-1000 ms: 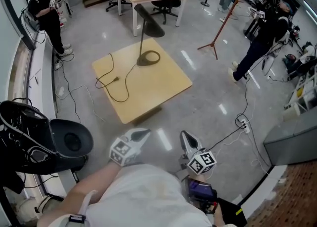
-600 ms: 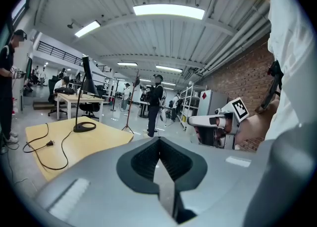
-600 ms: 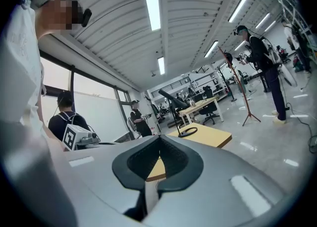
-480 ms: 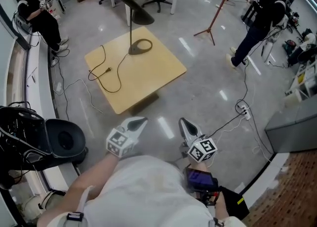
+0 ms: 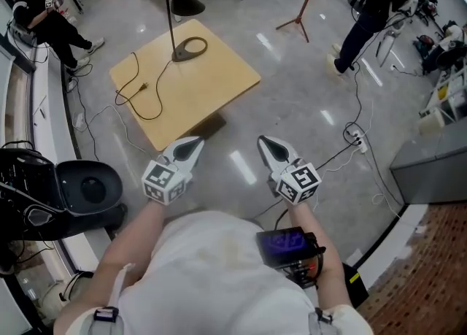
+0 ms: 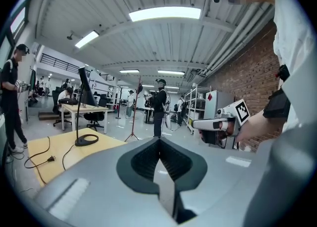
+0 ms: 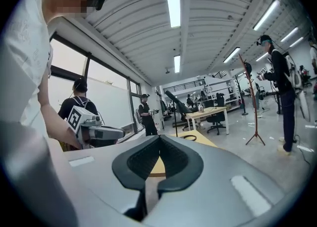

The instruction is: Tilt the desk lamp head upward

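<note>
Desk lamp (image 5: 185,4) has a plug (image 5: 144,86) unseen in right gripper view.

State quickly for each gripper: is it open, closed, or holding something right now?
Left gripper: closed, nothing between its jaws.
Right gripper: closed, nothing between its jaws.

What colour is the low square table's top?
Pale yellow wood table top; head view shows it best.
</note>
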